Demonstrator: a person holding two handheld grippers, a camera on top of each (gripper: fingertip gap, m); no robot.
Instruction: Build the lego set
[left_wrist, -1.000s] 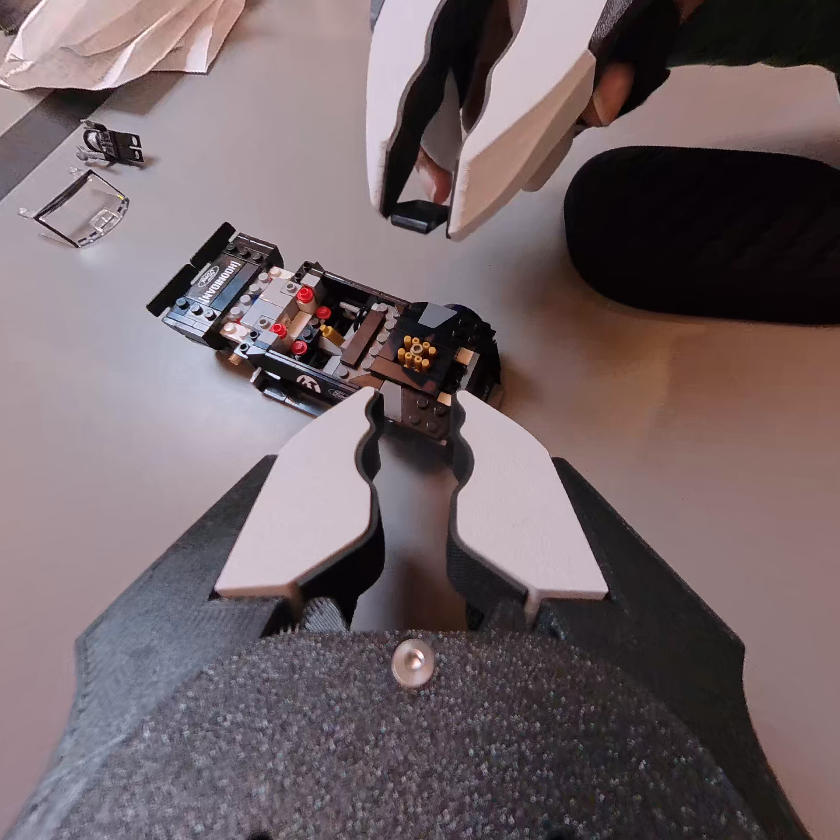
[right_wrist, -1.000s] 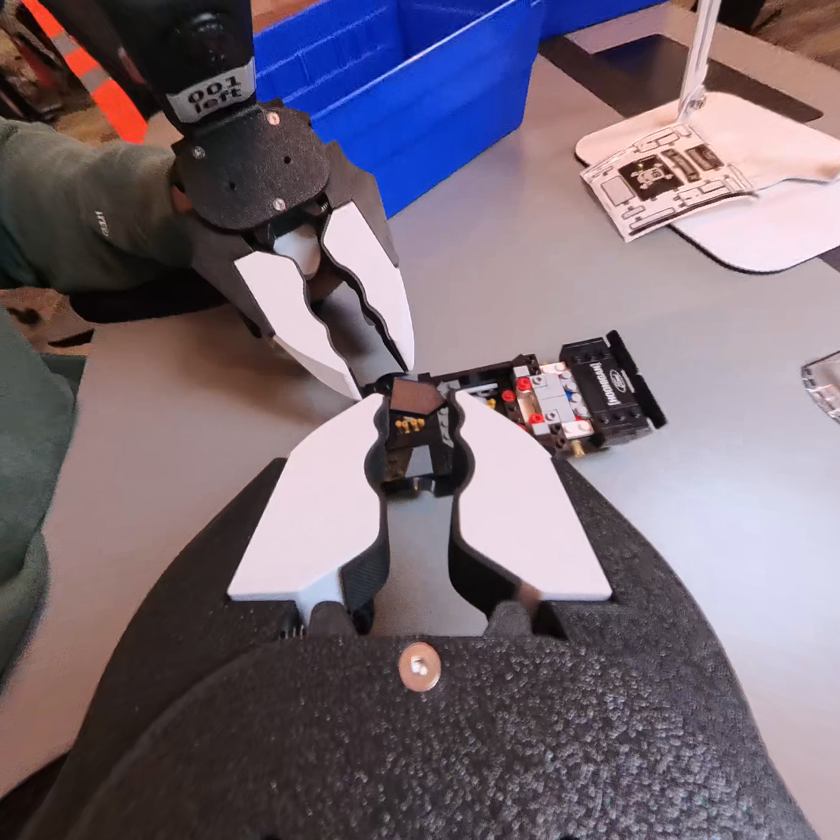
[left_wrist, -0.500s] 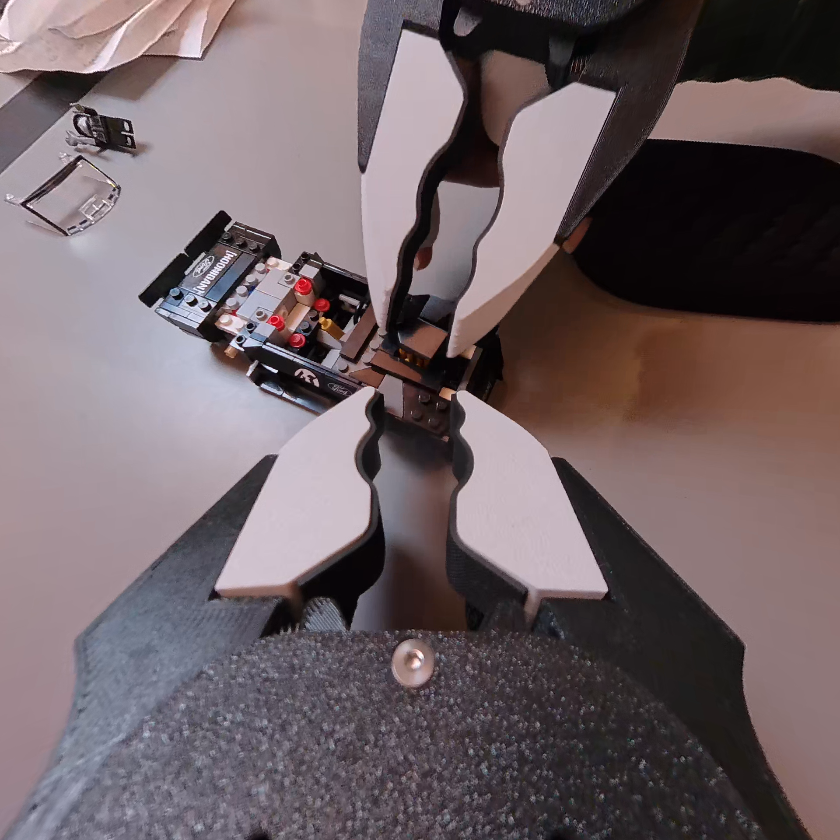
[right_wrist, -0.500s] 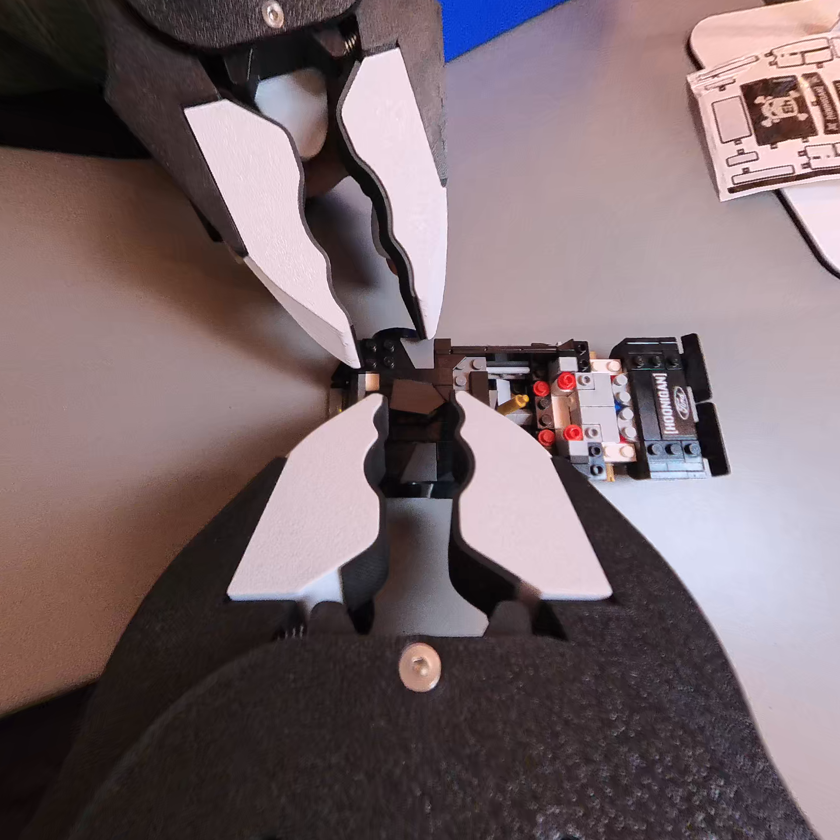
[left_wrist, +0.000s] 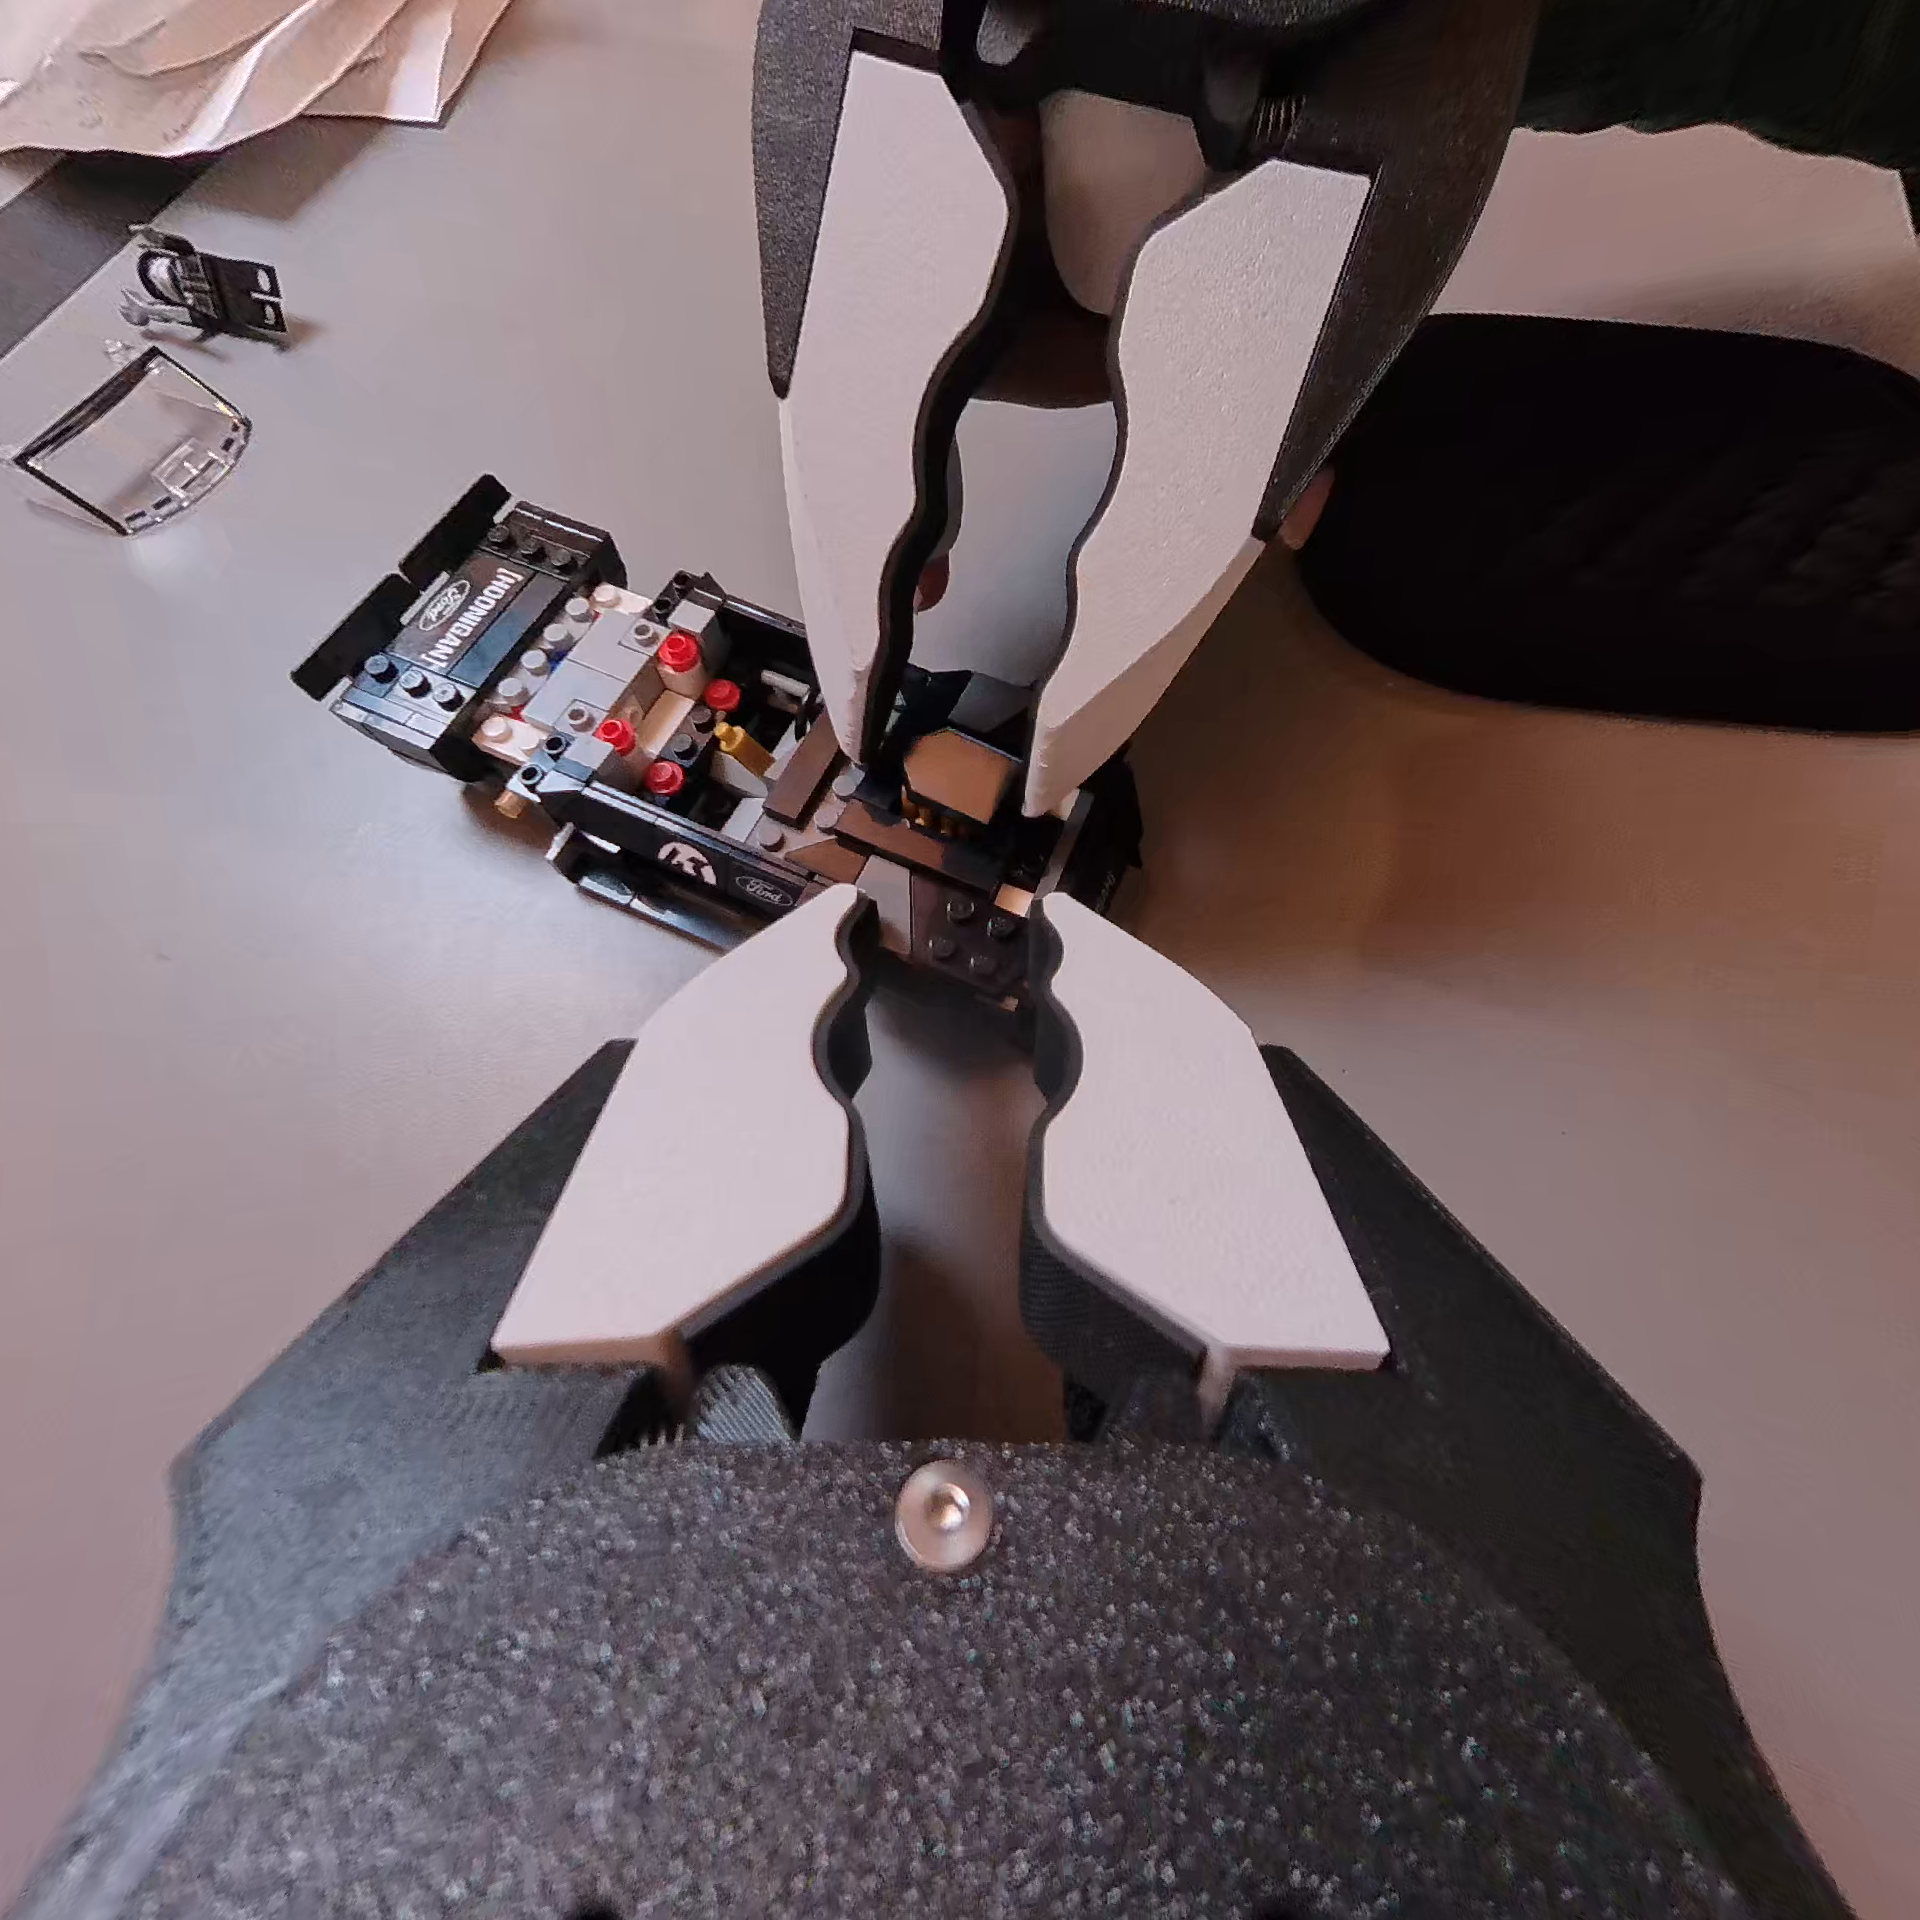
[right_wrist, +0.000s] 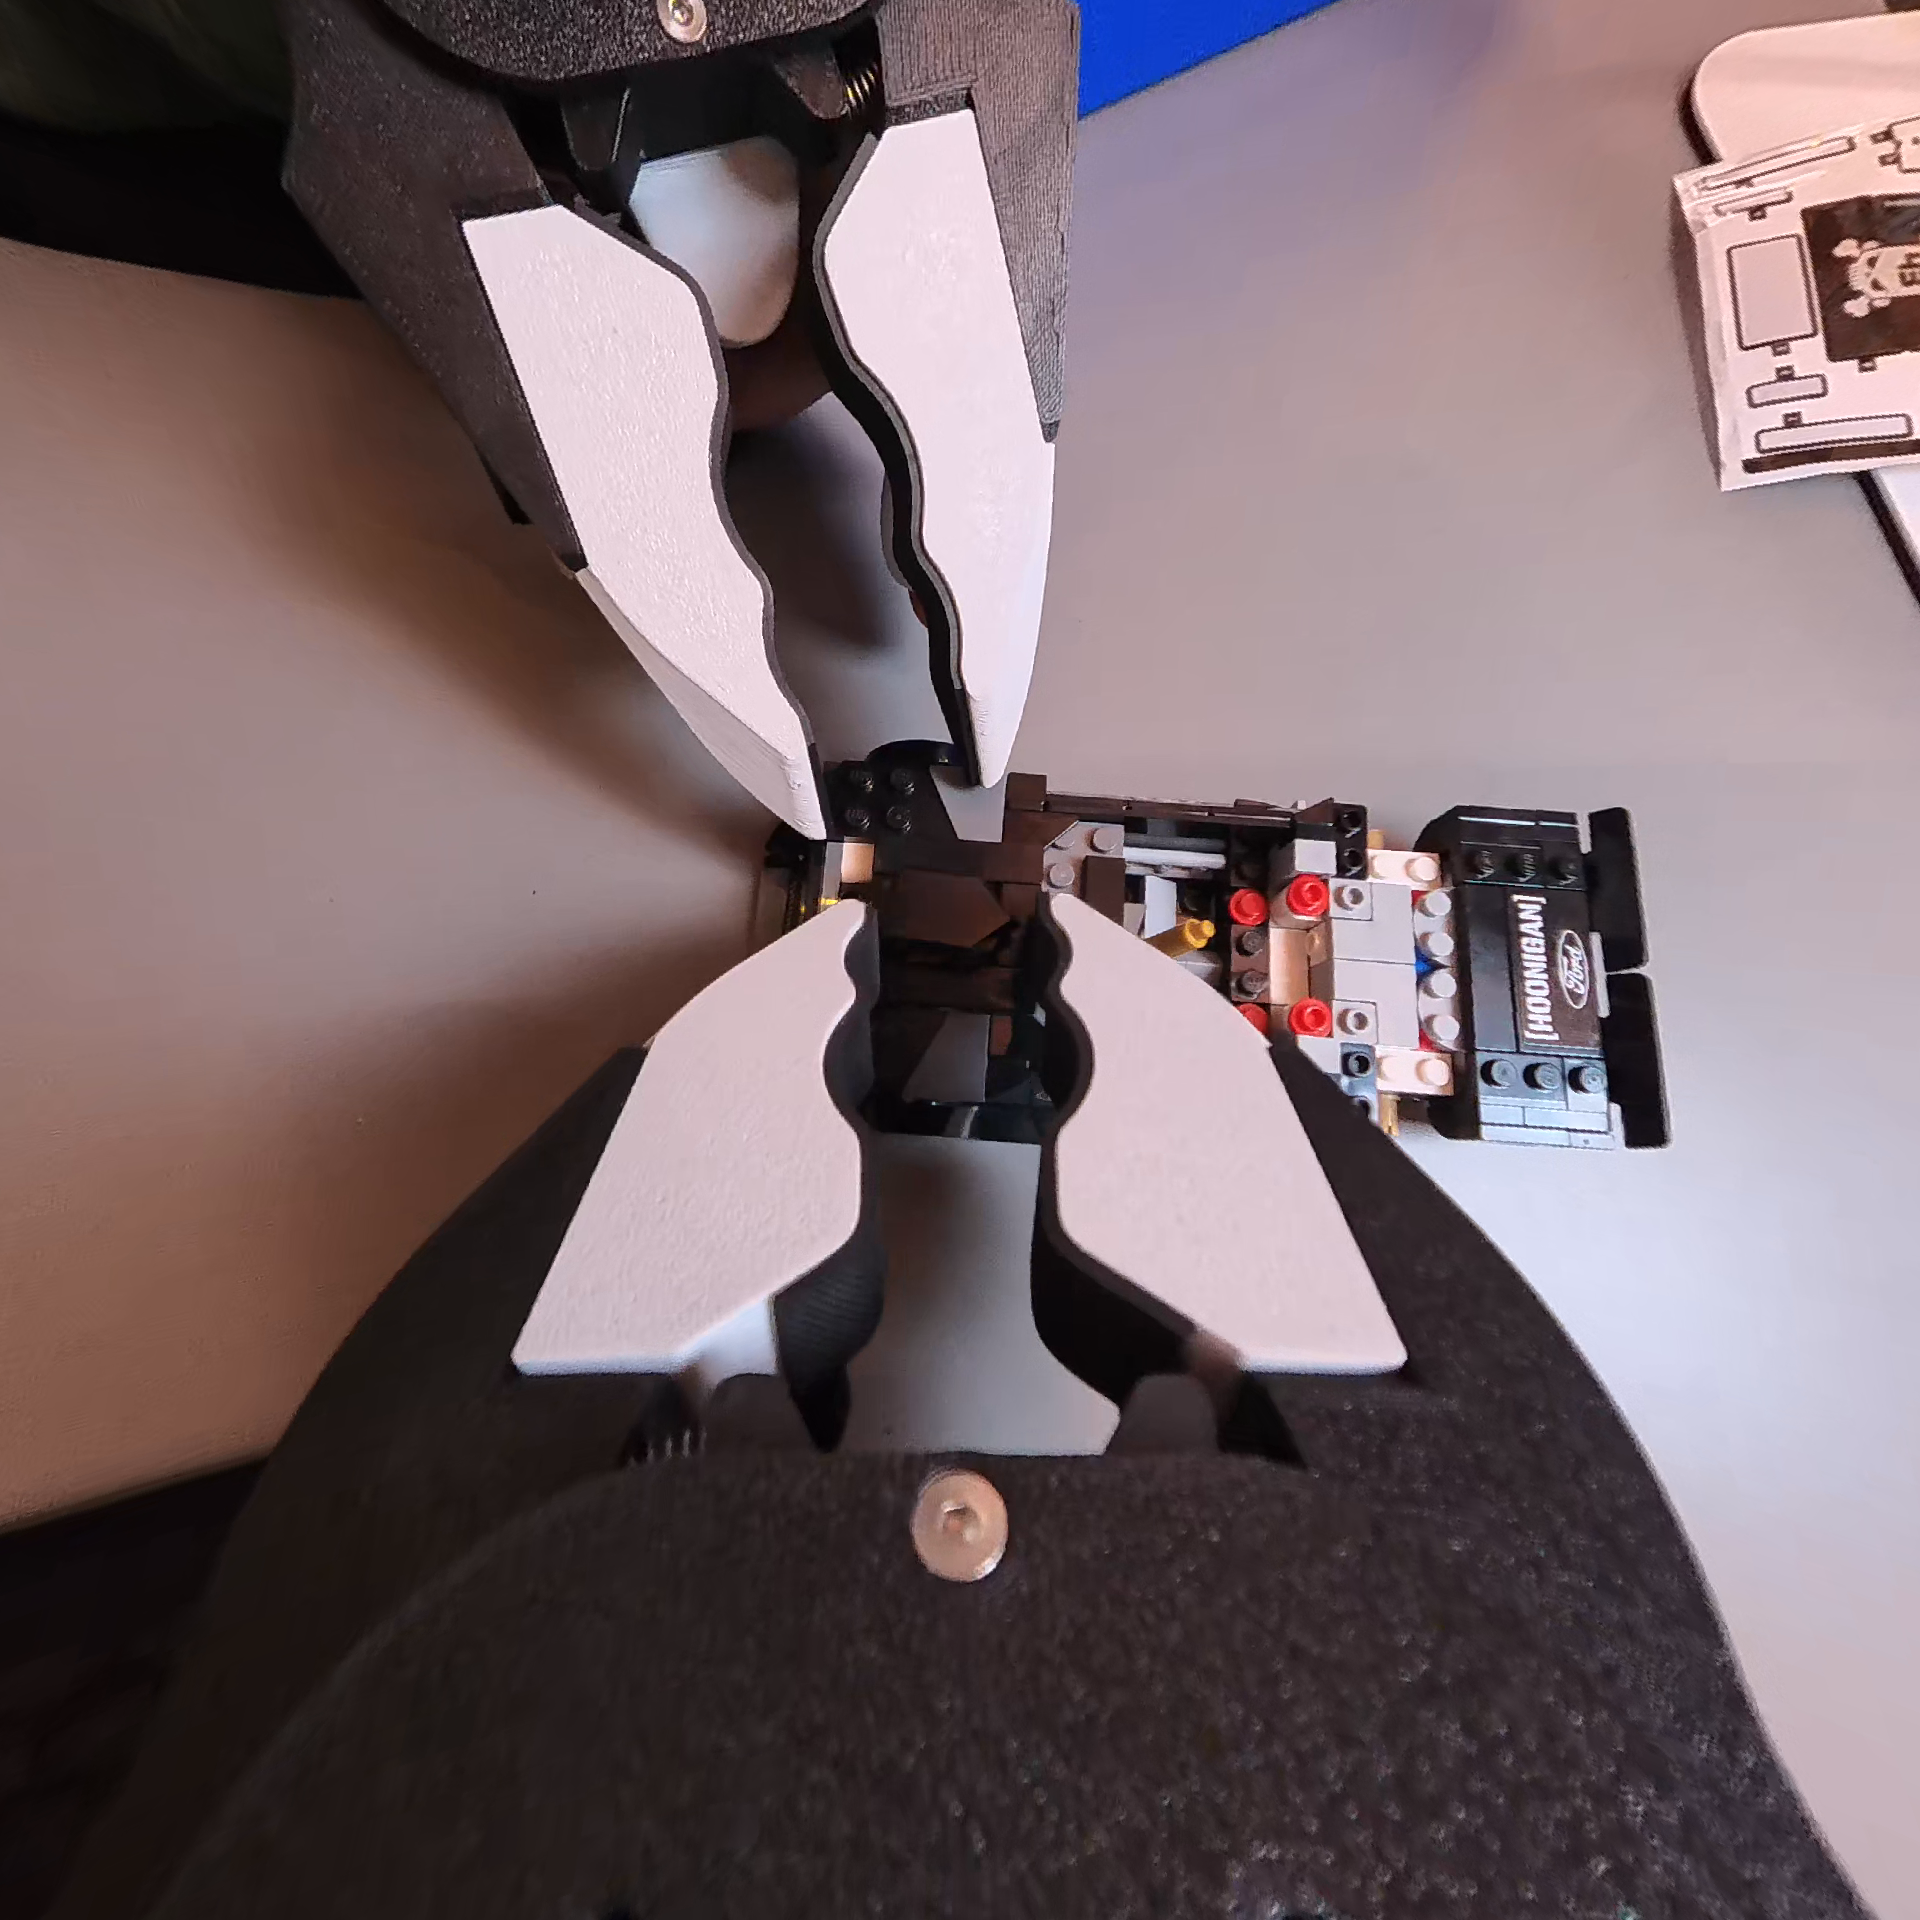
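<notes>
The black lego car (left_wrist: 665, 769) lay on the grey tabletop (left_wrist: 312, 1091), white lettering on its rear panel and oval and round badges on its side; a printed sticker sheet (right_wrist: 1808, 301) lay well apart from it. The left hand-held gripper (left_wrist: 948, 914) had its fingers narrowly parted and pinched on the car's studded front end; the right hand-held gripper (right_wrist: 956, 925) came from the opposite side, tips closed on a dark grey brick (left_wrist: 956, 769) seated on the car's front section; a clear windscreen piece (left_wrist: 135, 447) lay apart.
</notes>
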